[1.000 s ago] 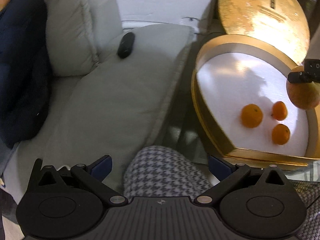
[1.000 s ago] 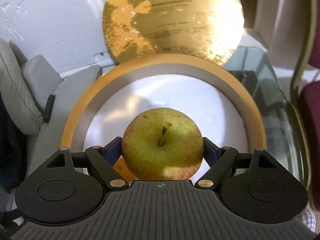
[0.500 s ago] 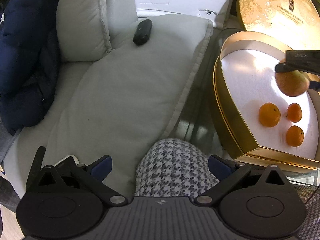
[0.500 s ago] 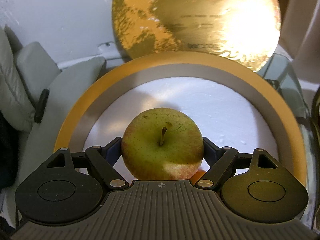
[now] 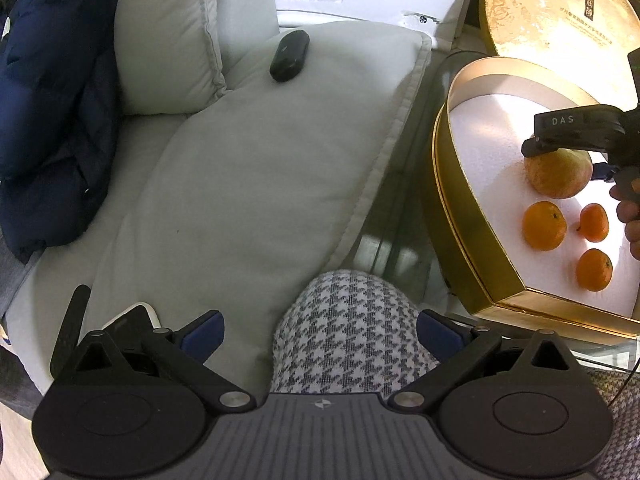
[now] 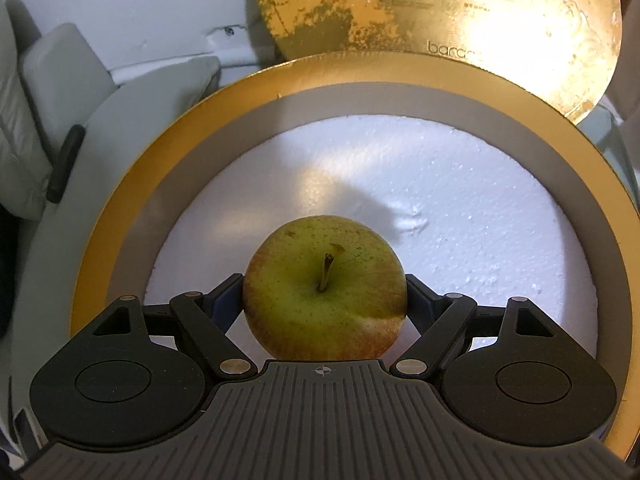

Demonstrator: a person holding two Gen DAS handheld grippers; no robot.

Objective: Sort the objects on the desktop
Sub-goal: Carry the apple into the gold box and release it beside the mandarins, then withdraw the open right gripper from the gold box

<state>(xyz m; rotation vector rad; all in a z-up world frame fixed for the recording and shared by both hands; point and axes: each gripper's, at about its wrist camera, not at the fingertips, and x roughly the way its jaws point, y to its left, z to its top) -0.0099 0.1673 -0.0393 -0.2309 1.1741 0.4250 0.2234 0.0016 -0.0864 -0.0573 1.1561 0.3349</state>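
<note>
Right tongs (image 6: 325, 294) clamped on the apple (image 6: 325, 288), blue pads pressed against both its flanks, stem facing the camera. Held over the white foam floor of the box (image 6: 132, 184), roughly at its middle; whether touching the foam or just above it cannot be told. In the left wrist view, same apple (image 5: 558, 174) seen from the side under a black finger marked "DAS", close to the foam, with part of a hand (image 5: 630, 216) at the frame edge beside it.

Inside the box (image 5: 456, 208), nearer its front corner than the apple: three oranges, the largest (image 5: 544, 225) just beside the apple, a smaller one (image 5: 595, 222) next to that, the third (image 5: 594, 270) closest to the front wall. All three apart from one another.

Behind the box, gold lid (image 6: 460, 12) propped upright, lettering on its face. Box resting on a glass counter (image 5: 404, 240).

Left tongs (image 5: 318, 334) spread wide, nothing between the pads, hovering off to the left of the box above a houndstooth-clad knee (image 5: 348, 332). Further left of the box: grey sofa cushion (image 5: 248, 184) with a black remote (image 5: 289, 55) lying on it, and a navy jacket (image 5: 52, 100) beyond.
</note>
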